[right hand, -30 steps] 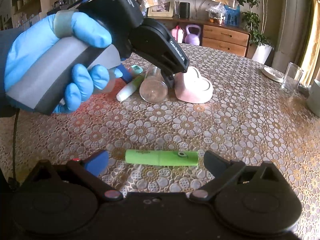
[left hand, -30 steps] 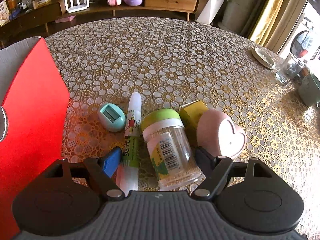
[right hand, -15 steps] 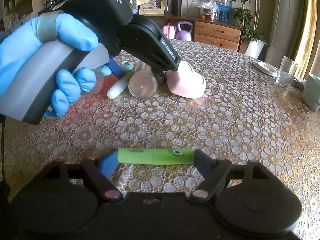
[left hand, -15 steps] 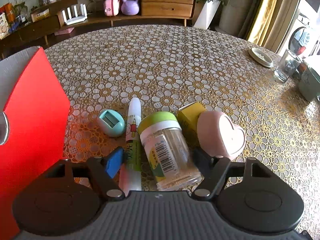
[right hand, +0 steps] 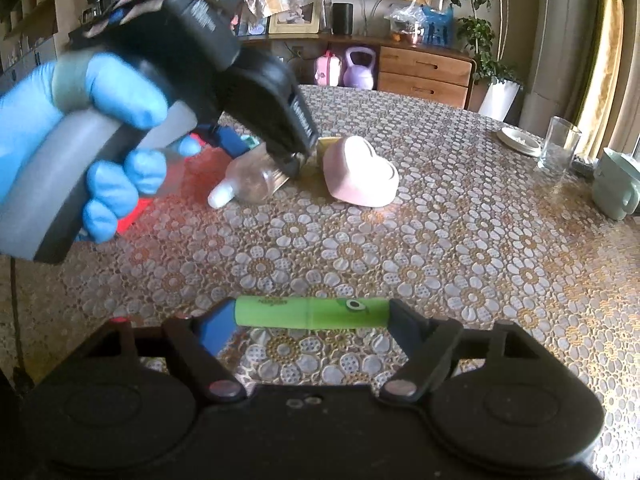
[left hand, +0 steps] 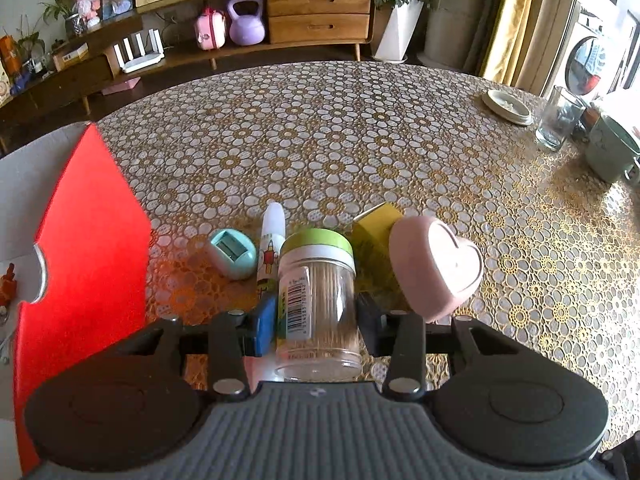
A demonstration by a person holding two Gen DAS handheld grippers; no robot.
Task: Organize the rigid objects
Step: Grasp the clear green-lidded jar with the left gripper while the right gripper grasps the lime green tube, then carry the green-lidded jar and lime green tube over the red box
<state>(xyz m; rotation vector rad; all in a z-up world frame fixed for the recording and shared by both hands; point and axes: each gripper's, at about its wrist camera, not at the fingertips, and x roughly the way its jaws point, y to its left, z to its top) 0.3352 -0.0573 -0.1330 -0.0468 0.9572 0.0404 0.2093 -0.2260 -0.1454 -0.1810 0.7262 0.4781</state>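
Toothpick jar [left hand: 316, 304] lies on its side on the tabletop [left hand: 360, 140], and the left hand-held gripper [left hand: 316, 320] has just been closing, pads now pinching its clear wall! Right hand-held gripper [right hand: 312, 314] clamps the green tube [right hand: 312, 312] end to end. Danger: smooth round plastic could roll free, bumping the pink heart box [left hand: 436, 268] or glue stick [left hand: 270, 240] touching alongside.

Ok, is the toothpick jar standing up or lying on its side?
On its side: the toothpick jar lies along the table, green lid pointing away, clear base toward the camera, between the left tongs.
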